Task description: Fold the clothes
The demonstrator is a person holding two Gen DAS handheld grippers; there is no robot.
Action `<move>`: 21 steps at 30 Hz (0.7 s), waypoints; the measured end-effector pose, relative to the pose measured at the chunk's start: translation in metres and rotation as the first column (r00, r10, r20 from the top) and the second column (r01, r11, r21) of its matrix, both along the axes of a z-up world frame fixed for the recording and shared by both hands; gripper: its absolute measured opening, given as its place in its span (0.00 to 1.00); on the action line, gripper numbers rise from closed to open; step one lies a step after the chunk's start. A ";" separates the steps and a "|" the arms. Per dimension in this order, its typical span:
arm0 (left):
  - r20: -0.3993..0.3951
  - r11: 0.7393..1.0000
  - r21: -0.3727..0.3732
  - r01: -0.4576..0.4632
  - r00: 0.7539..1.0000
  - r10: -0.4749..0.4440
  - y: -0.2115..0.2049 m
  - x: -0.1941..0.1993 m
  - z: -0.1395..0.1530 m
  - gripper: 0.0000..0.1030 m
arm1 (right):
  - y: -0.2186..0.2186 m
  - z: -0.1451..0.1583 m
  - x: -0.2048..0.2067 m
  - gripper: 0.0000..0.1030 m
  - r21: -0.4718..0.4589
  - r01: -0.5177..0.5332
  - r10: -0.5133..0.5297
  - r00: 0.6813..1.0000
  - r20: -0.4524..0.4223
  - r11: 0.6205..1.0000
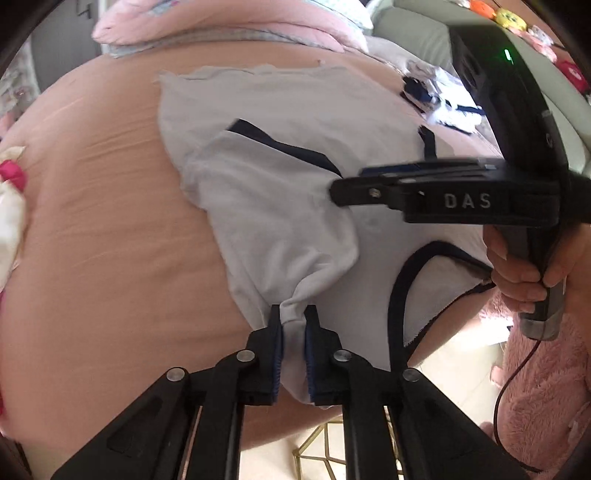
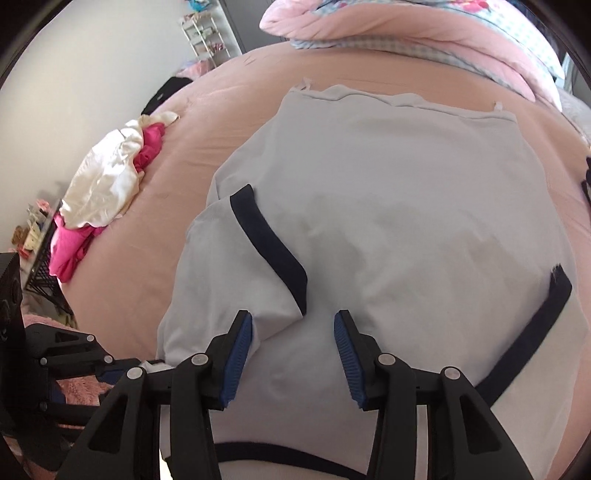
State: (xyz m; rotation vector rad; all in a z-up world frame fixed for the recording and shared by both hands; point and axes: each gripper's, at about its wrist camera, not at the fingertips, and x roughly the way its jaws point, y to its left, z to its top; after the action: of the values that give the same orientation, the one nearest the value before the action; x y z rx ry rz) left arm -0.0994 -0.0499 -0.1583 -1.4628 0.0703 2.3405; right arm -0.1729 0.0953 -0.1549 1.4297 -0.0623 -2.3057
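Left wrist view shows the pale grey short-sleeved T-shirt with navy trim (image 1: 280, 206) lying spread on the pink bedsheet (image 1: 96, 229), collar end toward the near edge of the bed, hem toward the folded pink quilt (image 1: 229, 26) at the far side. The left tongs (image 1: 293, 325) are clenched on a bunched bit of the shirt at its near left shoulder, cloth pinched between the blue pads. One sleeve with its navy cuff (image 2: 269, 243) already lies turned inward over the body of the shirt.

The right tongs (image 2: 293, 332) stand released, jaws apart, low over the shirt just beside the tip of that folded sleeve; they grasp nothing. In the left view the same tool reaches in from the right, held by a hand (image 1: 524, 273).

As a judgement, the step in hand is the side fold: the left edge and sleeve are being laid over the middle. The next move likely calls for keeping the pinched shoulder taut while the free tongs press or smooth the fold, then the same for the other side, whose navy cuff (image 2: 532, 332) lies out flat.

Room is good on the left up to the crumpled white and magenta clothes (image 2: 107, 192); the near bed edge sits close under the collar.
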 end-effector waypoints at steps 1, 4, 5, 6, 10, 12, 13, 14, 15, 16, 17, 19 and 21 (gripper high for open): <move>-0.005 1.000 -0.011 -0.017 1.000 0.017 -0.004 0.004 0.002 0.07 | 0.004 -0.001 0.000 0.44 -0.008 0.012 -0.012 1.000 0.004 1.000; 0.019 0.997 -0.042 -0.067 0.997 0.068 -0.017 0.014 -0.001 0.07 | 0.009 -0.006 -0.004 0.44 -0.001 0.024 -0.024 1.000 0.012 1.000; 0.036 0.995 -0.058 -0.085 0.996 0.088 -0.021 0.017 -0.005 0.07 | 0.008 -0.009 -0.005 0.44 0.009 0.023 -0.023 1.000 0.013 1.000; 0.050 0.994 -0.053 -0.098 0.994 0.100 -0.024 0.019 -0.005 0.08 | 0.006 -0.011 -0.007 0.44 0.023 0.018 -0.019 1.000 0.019 1.000; 0.055 0.991 0.004 -0.130 0.990 0.130 -0.033 0.027 0.007 0.09 | 0.006 -0.002 -0.002 0.44 0.040 0.022 -0.022 1.000 -0.010 0.999; 0.007 0.990 0.036 -0.134 0.991 0.134 -0.037 0.030 0.023 0.09 | 0.009 0.008 0.003 0.44 0.005 0.033 -0.032 0.998 -0.045 0.999; -0.013 0.989 0.051 -0.139 0.990 0.140 -0.039 0.030 0.031 0.10 | 0.011 0.012 0.004 0.44 -0.020 0.040 -0.041 0.997 -0.061 0.999; -0.029 0.986 0.077 -0.150 0.988 0.153 -0.042 0.030 0.037 0.10 | 0.010 0.015 0.005 0.44 -0.044 0.043 -0.046 0.996 -0.071 0.998; -0.043 0.981 0.106 -0.162 0.985 0.167 -0.046 0.030 0.042 0.10 | 0.008 0.016 0.005 0.44 -0.075 0.031 -0.036 0.997 -0.075 0.997; -0.044 0.975 0.146 -0.168 0.983 0.176 -0.049 0.027 0.046 0.10 | 0.006 0.017 0.006 0.44 -0.101 0.017 -0.025 0.997 -0.078 0.995; -0.041 0.967 0.188 -0.173 0.982 0.184 -0.052 0.025 0.048 0.10 | 0.001 0.016 0.007 0.44 -0.109 -0.002 -0.007 0.997 -0.076 0.994; -0.025 0.953 0.245 -0.176 0.982 0.187 -0.056 0.019 0.052 0.10 | -0.012 0.006 0.006 0.44 -0.074 -0.034 0.031 0.998 -0.053 0.997; -0.024 0.947 0.267 -0.177 0.981 0.190 -0.057 0.014 0.055 0.11 | -0.023 -0.006 0.006 0.45 -0.027 -0.062 0.062 0.998 -0.021 0.998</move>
State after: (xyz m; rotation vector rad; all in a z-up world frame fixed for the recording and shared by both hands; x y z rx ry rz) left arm -0.0853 -0.1070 -0.1035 -1.3291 -0.3668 2.4191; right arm -0.1668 0.0721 -0.1611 1.3756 -0.0435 -2.2595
